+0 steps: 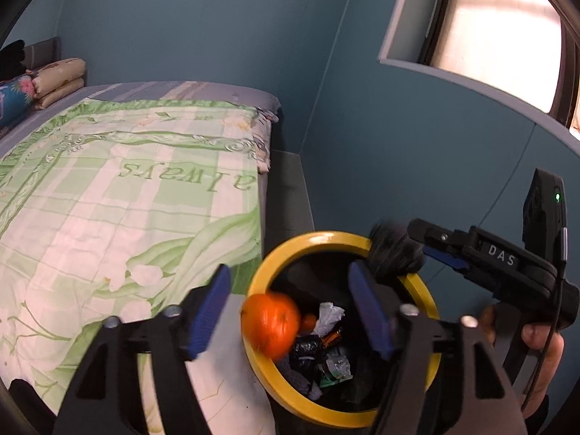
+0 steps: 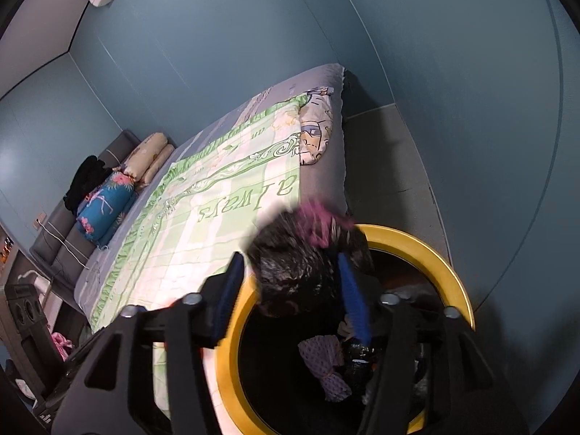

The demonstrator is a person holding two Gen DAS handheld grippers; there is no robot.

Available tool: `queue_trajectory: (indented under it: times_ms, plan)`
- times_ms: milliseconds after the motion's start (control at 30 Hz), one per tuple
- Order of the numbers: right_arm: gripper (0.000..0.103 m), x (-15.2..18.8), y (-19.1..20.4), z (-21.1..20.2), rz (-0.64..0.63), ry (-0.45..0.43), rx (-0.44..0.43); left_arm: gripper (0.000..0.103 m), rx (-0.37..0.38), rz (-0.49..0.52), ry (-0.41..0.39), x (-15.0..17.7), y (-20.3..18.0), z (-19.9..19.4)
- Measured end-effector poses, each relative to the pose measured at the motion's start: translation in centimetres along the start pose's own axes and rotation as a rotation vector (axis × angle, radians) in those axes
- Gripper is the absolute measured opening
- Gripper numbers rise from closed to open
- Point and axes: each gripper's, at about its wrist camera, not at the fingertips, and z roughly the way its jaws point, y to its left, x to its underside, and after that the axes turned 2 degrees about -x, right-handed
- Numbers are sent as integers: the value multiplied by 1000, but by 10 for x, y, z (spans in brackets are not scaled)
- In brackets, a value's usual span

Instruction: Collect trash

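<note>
Left fingers (image 1: 290, 311) spread, orange (image 1: 271, 325) loose between; right fingers (image 2: 290, 290) spread, dark wad (image 2: 297, 268) between.

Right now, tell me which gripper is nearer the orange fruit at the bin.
Left. The left gripper has the orange fruit between its spread fingers over the yellow-rimmed bin; the right gripper is at the rim's far side by a dark bundle.

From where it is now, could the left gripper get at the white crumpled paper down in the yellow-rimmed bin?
Probably yes. The left gripper is open and hangs over the bin's yellow rim, and the white paper lies on top of the trash. Only the blurred orange fruit at the rim may be in the way.
</note>
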Motion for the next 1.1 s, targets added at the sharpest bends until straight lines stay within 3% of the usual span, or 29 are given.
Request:
queue_trajectory:
  times_ms: [167,500,833,967,1100]
  plan:
    - [60,-2,4,-3,5,-11,3,75,-13,-21,-34,-4,11,-11]
    - [60,-6,28,-4,-54,-23,-19,75,-97,-56,-72,3,45,-45]
    - [61,16,98,28,-197,99,-92,75,-221,-90,-121,22,92,-103]
    - [70,33,135,31,-266,106,-125,83,-290,-106,-180,29,109,-139]
    - [81,52,167,21,-319,55,-154,88,-334,-122,-238,34,120,-175]
